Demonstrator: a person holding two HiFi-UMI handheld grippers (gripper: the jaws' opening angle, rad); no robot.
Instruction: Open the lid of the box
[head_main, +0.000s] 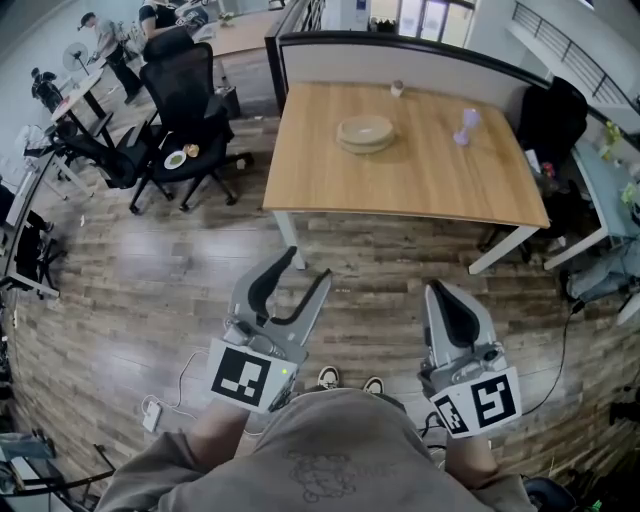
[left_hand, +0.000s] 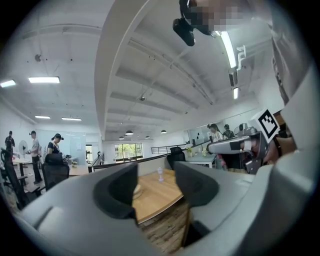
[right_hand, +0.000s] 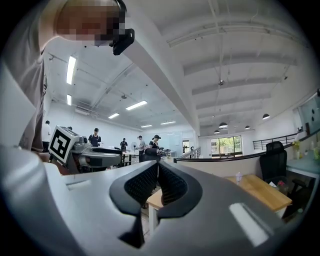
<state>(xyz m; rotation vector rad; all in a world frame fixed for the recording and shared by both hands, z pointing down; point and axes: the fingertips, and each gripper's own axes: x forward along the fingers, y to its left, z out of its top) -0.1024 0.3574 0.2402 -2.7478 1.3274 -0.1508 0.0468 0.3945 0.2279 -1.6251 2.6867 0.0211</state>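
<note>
Grey shirt (head_main: 330, 455) at the bottom edge, both grippers held level just ahead of it, over the wood floor (head_main: 150, 300). Left gripper (head_main: 306, 267): jaws about half apart, nothing between them. Right gripper (head_main: 440, 292): jaws pressed together, empty. Round tan box (head_main: 365, 133), lid on, sits on the wooden table (head_main: 420, 185), well apart from both grippers.

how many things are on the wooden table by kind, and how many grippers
round box: 1
small cup: 1
lilac object, too small to identify: 1
grippers: 2 (left gripper open and empty, right gripper shut and empty)
total: 5
</note>
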